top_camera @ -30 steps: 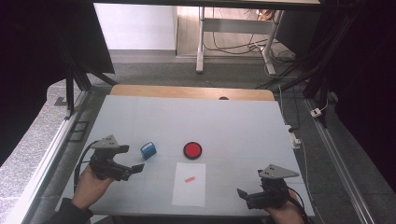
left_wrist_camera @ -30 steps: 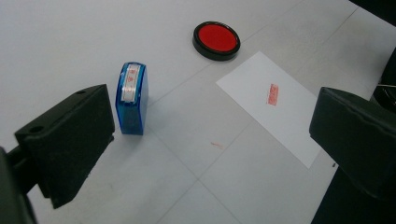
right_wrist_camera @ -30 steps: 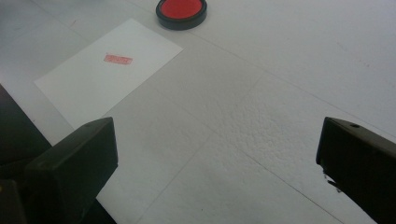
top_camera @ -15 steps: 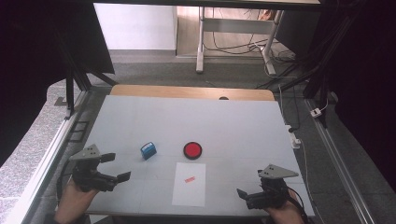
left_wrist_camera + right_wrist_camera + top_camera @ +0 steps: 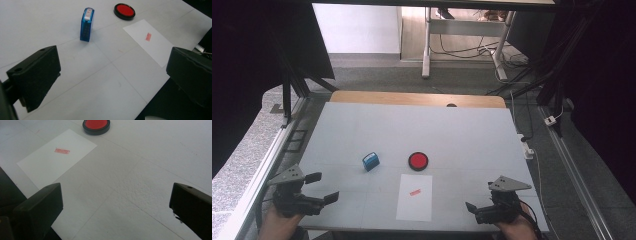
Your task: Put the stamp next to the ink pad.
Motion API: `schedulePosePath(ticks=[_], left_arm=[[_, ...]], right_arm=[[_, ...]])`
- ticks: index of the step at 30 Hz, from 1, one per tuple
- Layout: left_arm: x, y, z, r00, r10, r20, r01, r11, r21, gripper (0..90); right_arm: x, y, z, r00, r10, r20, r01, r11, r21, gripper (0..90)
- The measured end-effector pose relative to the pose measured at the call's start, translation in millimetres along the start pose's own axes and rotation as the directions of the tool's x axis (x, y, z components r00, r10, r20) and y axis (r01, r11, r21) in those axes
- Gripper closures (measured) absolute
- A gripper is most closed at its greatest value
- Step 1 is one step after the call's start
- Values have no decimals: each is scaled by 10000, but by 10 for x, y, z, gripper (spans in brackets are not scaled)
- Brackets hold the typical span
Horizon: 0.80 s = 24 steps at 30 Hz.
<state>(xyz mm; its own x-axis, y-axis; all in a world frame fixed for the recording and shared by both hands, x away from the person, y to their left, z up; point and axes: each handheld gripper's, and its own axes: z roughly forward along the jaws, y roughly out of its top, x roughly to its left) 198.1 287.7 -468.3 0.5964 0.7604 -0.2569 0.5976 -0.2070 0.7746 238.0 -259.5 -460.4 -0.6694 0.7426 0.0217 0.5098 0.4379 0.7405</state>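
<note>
Compared with the earlier frames, the left gripper (image 5: 319, 187) has drawn back from the blue stamp (image 5: 371, 161) to the desk's (image 5: 462, 130) near-left corner, jaws released and empty; the right gripper (image 5: 474, 207), also released, has stayed at the near-right edge. The stamp stands upright just left of the red ink pad (image 5: 418, 161), above the white paper (image 5: 414, 197) bearing one red imprint (image 5: 414, 192).

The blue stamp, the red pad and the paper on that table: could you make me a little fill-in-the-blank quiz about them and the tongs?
1. The blue stamp stands to the ____ of the red ink pad in the high view.
2. The white paper bears a small ____ mark.
3. The left tongs and right tongs are both ____, holding nothing.

Missing words: left; red; open
</note>
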Motion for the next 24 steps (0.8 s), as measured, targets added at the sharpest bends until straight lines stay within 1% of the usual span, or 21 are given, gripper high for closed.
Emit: schedulePosePath(ticks=[8,17,22,24], left_arm=[[10,-109,-61,9994,-82,-347,88,9998,192,0],[-19,-169,-87,9952,-74,-978,144,9973,715,0],[-31,-158,-56,9948,58,-1018,46,9948,1014,0],[-27,-150,-46,9951,18,-993,86,9944,1050,0]], right_arm=[[0,0,-7,9999,21,107,-21,10000,-6,0],[8,2,-4,9999,-6,157,6,10000,16,0],[13,4,1,9998,-39,207,38,10000,89,0],[16,2,9,9996,-118,273,113,9998,177,0]])
